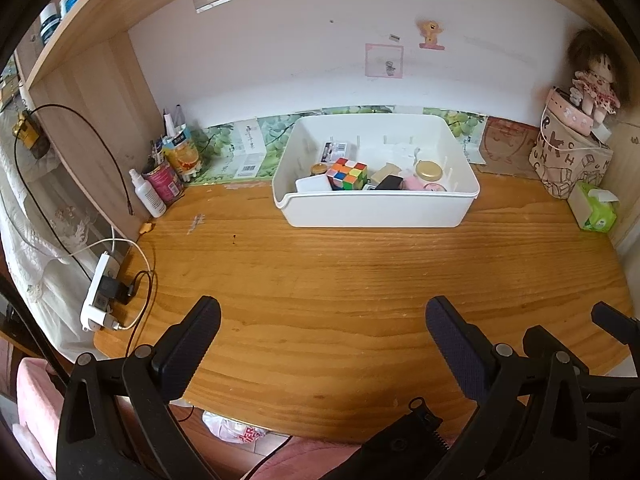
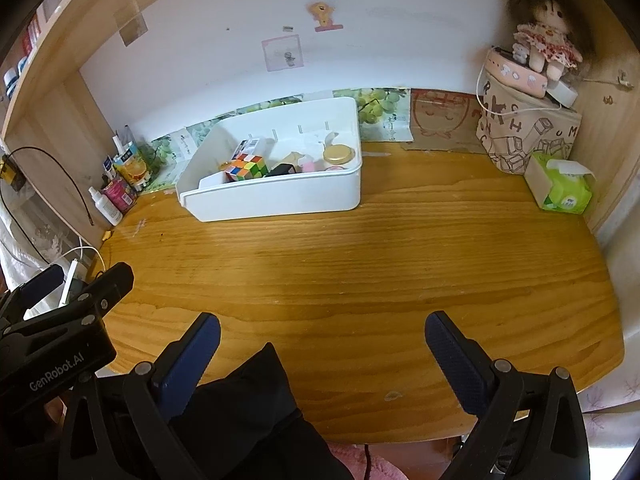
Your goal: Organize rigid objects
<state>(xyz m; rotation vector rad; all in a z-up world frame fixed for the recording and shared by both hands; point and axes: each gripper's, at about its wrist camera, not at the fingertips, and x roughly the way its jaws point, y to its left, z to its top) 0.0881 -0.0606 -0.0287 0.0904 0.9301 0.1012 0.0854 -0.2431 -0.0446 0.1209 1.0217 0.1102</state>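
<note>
At far left I see a white power strip (image 1: 98, 298) at the desk's left edge, with a white spray bottle (image 1: 147, 193) and a cup of pens (image 1: 165, 181) in the back-left corner. My left gripper (image 1: 322, 330) hovers over the near edge of the wooden desk (image 1: 360, 280), its jaws spread wide with nothing between them. At centre-back stands the white bin (image 1: 376, 210), against the wall; inside it lie the rigid objects: a Rubik's cube (image 1: 347, 174) beside a white box (image 1: 314, 185), a black block (image 1: 389, 182), and a gold-lidded jar (image 1: 429, 170) toward its right side. My right gripper (image 2: 322, 332) likewise hangs above the near desk edge, jaws wide and empty, well apart from the bin. At right I note a green tissue pack (image 2: 560, 186) in front of a printed fabric bag (image 2: 528, 136), with a doll (image 2: 546, 38) seated on top.
</note>
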